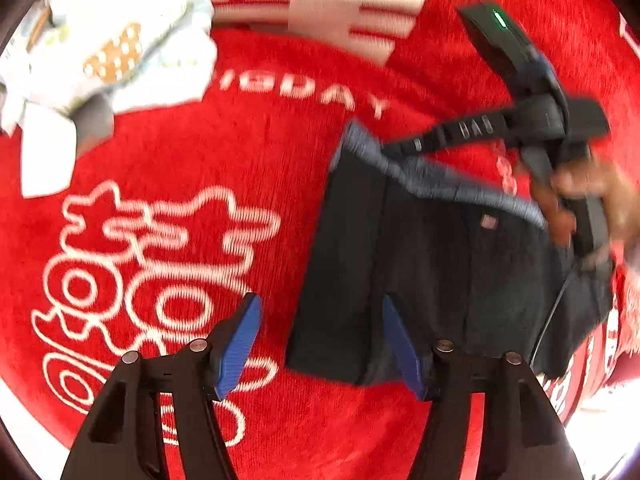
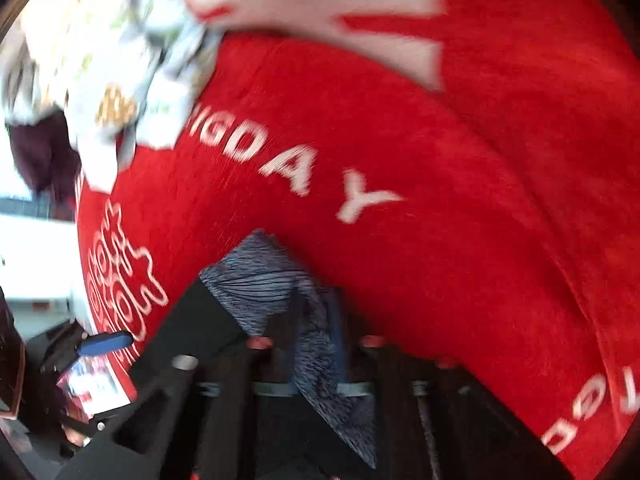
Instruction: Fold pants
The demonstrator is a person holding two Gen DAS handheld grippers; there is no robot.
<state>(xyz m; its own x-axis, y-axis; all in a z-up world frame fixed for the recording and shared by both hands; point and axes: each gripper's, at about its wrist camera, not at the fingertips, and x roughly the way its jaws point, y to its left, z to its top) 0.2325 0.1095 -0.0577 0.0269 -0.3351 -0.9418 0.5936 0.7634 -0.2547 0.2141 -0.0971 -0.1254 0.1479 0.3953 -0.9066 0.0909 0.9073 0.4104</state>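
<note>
The dark navy pants [image 1: 432,264] lie folded on the red blanket [image 1: 248,152], with a blue-grey ribbed waistband [image 1: 404,164] along the far edge. My left gripper [image 1: 320,344] is open with blue pads, hovering over the pants' near left edge, empty. My right gripper [image 1: 472,132] reaches in from the right onto the waistband. In the right wrist view the waistband [image 2: 280,288] sits between the fingers of my right gripper [image 2: 316,340], pinched and lifted.
A pale patterned garment pile [image 1: 100,40] lies at the far left; it also shows in the right wrist view [image 2: 112,60]. The blanket has white lettering [image 1: 320,96] and a white drawing [image 1: 140,260]. The blanket's edge [image 1: 592,392] is at the right.
</note>
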